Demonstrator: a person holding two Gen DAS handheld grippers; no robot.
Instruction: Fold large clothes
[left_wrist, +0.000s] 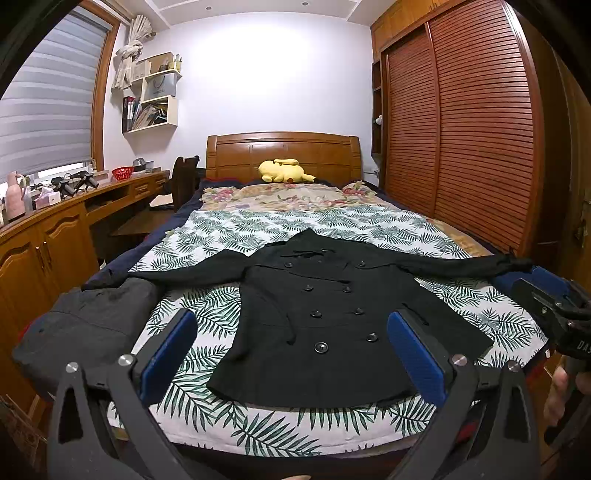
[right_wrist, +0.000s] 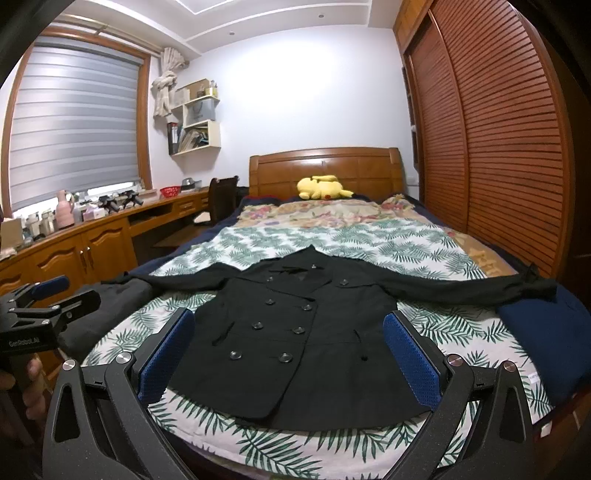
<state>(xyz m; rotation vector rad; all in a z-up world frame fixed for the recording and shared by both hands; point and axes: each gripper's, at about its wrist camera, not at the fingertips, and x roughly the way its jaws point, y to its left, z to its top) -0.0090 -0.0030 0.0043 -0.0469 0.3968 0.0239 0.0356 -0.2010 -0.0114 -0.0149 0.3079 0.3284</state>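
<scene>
A black double-breasted coat (left_wrist: 332, 317) lay flat and face up on the leaf-print sheet (left_wrist: 229, 229) of the bed, hem at the near edge, collar toward the far headboard (left_wrist: 282, 153), both sleeves stretched out to left and right. The left gripper (left_wrist: 291, 350) hung above the near hem with its blue pads spread wide, holding nothing. The right gripper (right_wrist: 288, 354) was likewise wide apart and empty over the hem. A grey garment (left_wrist: 85, 321), possibly folded, sat at the near left corner. A yellow plush toy (right_wrist: 323, 188) rested by the headboard.
</scene>
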